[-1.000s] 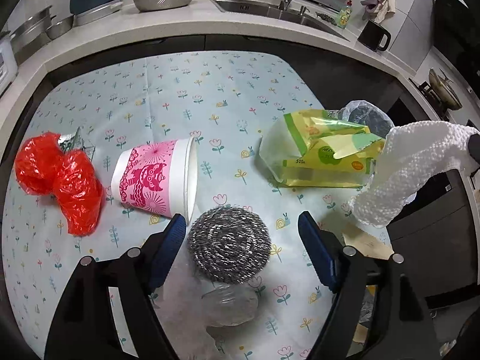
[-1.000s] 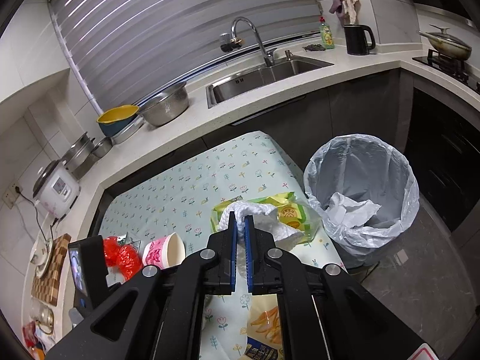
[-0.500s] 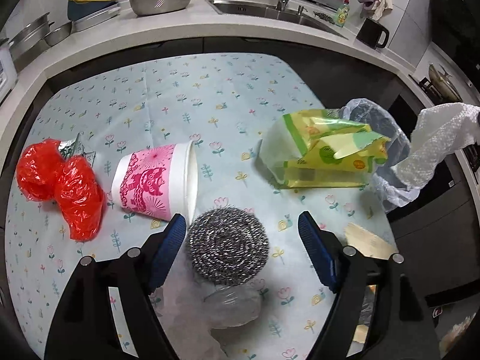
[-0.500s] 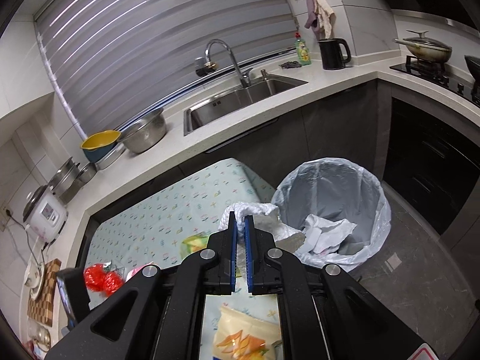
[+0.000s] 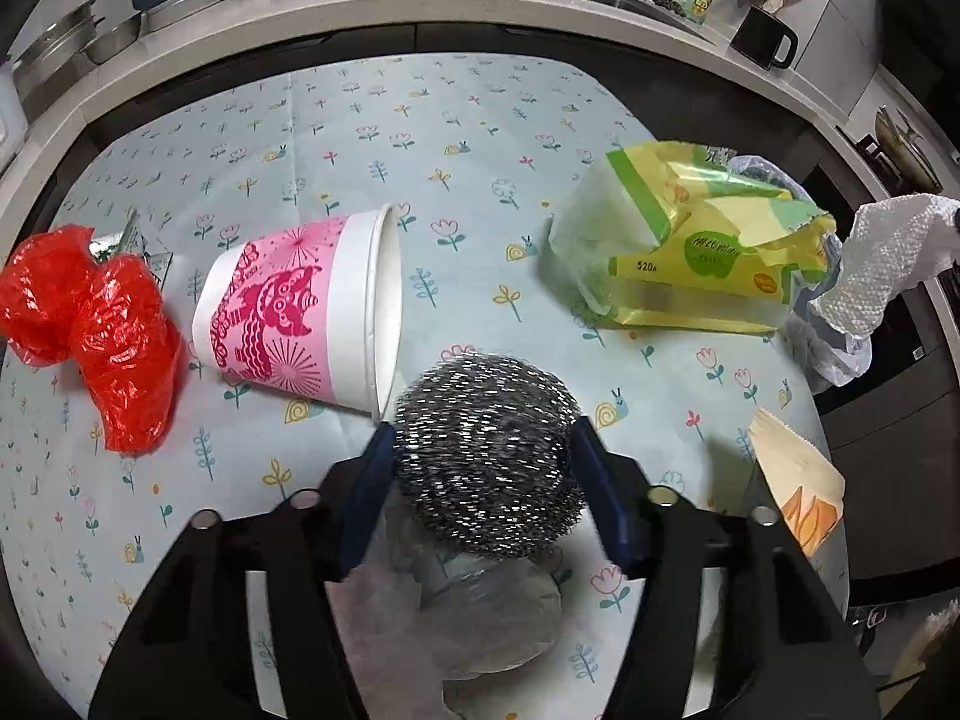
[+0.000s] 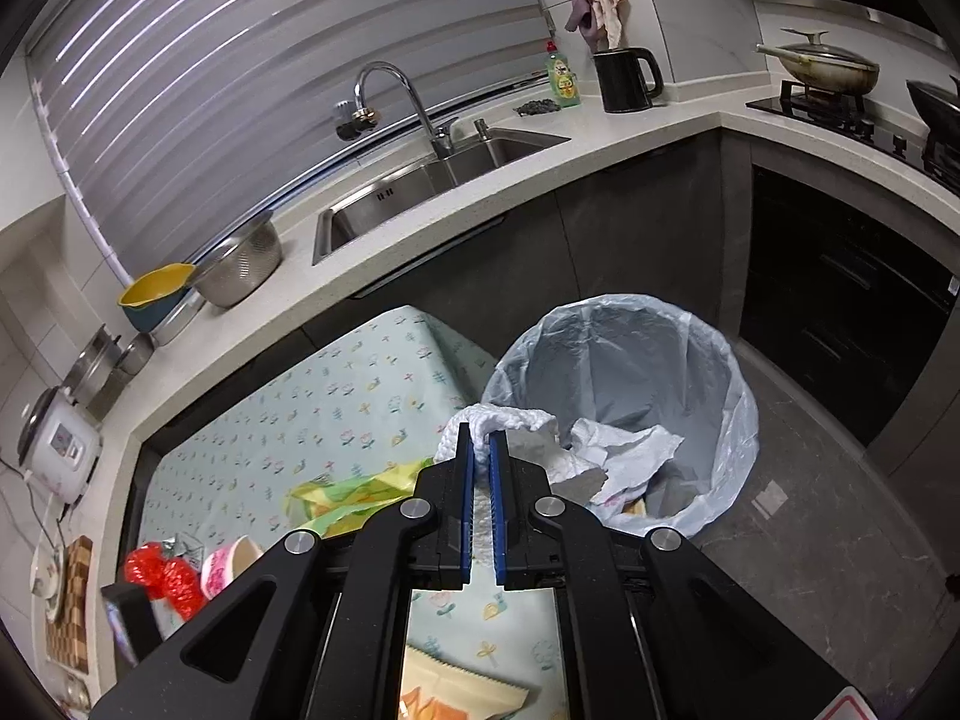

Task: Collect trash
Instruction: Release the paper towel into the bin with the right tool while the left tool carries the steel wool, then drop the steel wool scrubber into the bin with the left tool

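My left gripper (image 5: 483,441) is shut on a steel wool scrubber (image 5: 486,456), its blue pads pressing both sides, just above the floral tablecloth (image 5: 336,120). My right gripper (image 6: 479,456) is shut on a white paper towel (image 6: 504,420), held at the near rim of the lined trash bin (image 6: 630,348); the towel also shows in the left wrist view (image 5: 888,258). A pink paper cup (image 5: 288,318) lies on its side, a red plastic bag (image 5: 90,324) left of it, a yellow-green package (image 5: 690,252) at the right.
A clear plastic wrapper (image 5: 480,612) lies under the left gripper. An orange snack packet (image 5: 798,480) sits at the table's right edge. The bin holds crumpled paper (image 6: 624,456). A counter with a sink (image 6: 432,180), bowls (image 6: 240,258) and a kettle (image 6: 624,78) runs behind.
My left gripper has closed on the steel wool scrubber and lifted it slightly. My right gripper has carried the paper towel rightward from over the table to the bin's rim.
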A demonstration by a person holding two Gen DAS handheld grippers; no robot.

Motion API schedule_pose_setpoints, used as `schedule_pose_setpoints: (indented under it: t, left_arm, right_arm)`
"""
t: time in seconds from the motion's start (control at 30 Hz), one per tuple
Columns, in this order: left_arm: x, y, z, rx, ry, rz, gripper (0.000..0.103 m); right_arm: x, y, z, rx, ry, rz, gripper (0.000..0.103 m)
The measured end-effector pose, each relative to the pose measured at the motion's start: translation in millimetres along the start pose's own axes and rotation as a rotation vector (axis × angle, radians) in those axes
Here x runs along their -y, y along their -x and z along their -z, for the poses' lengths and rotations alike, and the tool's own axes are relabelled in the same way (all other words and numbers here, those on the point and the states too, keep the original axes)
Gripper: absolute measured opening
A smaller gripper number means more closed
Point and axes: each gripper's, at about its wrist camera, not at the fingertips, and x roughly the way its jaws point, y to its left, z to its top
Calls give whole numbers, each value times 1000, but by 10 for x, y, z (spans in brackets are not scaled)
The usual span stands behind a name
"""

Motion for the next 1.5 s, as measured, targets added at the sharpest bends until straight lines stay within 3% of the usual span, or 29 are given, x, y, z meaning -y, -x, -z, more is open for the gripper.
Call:
schedule_pose_setpoints:
  t: [0.1,0.37,0.73,0.87,1.13,1.5]
  left_arm:
    - [8,91,-86,-2,11,41,37]
    - [224,436,-369,79,-14,96,34]
    - [1039,718,-962,186,-123,204,34]
    - [1317,831,-1112,221,-148,248,34]
    - [1505,1010,-1238,269,-173,270,34]
    - [1960,805,-1414,252,-248,283,34]
  right_arm:
    - [118,-69,-123,18,-6,34,5]
    - [434,-448,-351,2,-12,110,5]
    - [568,-933,-338,-113,23,162,7]
    - [595,-952,-304,-122,17,148,17]
    - [597,-810,-197,-99,7,116,25]
    - [768,-838,40,-143,-35,112,25]
